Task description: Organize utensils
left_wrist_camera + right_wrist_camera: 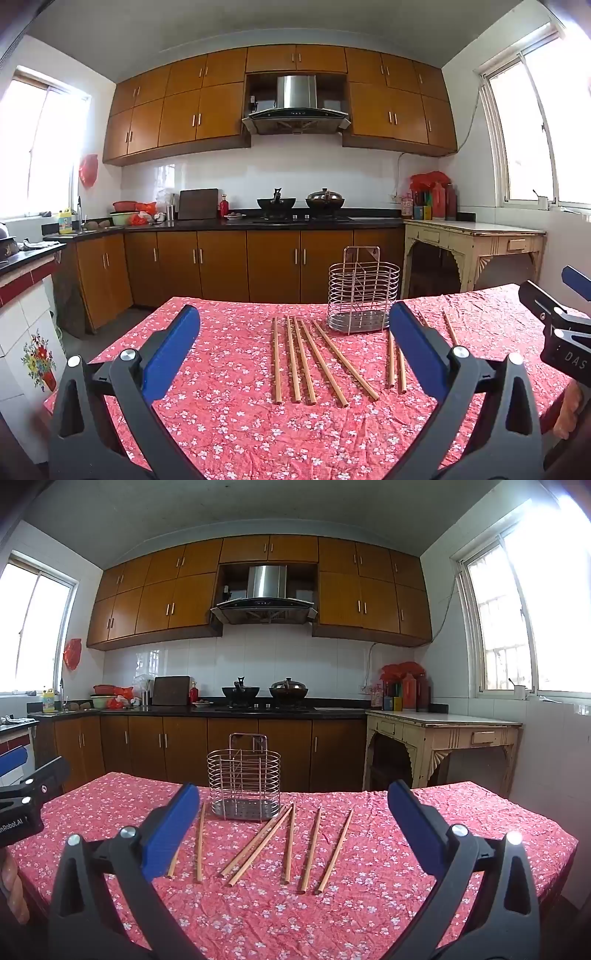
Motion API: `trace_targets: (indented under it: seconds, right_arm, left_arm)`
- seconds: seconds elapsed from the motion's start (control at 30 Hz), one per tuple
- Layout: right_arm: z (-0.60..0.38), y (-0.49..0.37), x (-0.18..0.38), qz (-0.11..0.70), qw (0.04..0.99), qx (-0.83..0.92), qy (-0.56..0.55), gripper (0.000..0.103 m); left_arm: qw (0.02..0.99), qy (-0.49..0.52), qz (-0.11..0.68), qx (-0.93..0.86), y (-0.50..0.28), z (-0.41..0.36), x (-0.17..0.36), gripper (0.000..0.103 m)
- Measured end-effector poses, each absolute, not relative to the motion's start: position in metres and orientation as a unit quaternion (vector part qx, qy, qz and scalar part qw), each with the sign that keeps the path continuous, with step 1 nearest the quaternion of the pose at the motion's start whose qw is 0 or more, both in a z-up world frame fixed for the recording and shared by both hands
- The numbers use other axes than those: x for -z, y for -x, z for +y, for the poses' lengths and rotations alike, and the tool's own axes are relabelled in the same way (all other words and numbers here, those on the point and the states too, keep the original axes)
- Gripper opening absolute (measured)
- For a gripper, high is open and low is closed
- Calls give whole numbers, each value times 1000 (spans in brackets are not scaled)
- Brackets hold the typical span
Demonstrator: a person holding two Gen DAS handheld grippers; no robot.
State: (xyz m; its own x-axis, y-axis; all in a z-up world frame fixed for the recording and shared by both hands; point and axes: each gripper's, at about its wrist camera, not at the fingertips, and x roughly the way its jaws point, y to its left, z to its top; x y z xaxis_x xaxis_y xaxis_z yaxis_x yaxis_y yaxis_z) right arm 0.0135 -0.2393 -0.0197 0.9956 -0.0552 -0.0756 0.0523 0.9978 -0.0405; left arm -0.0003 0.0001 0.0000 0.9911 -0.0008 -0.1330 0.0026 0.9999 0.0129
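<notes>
Several wooden chopsticks [310, 360] lie side by side on the red flowered tablecloth [229, 417], pointing away from me. A wire utensil holder [362, 295] stands upright just behind them, empty as far as I can see. My left gripper [295, 325] hovers open above the near part of the table, nothing between its blue pads. In the right wrist view the same chopsticks [258, 843] fan out in front of the holder [243, 777], and my right gripper [291, 801] is open and empty too. Each gripper shows at the edge of the other's view.
The table's far edge lies just behind the holder. Beyond it runs a kitchen counter [258, 221] with two woks on a stove, and brown cabinets. A cream side table [476, 236] stands at the right under a window.
</notes>
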Motion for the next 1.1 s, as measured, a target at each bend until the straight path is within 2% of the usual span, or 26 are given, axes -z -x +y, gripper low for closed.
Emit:
trace_targets:
  seconds: [1.1]
  right_arm:
    - [-239,-16,22,42,999,27,15,99]
  left_arm:
    - [997,-8,70,5,0,1,7,101]
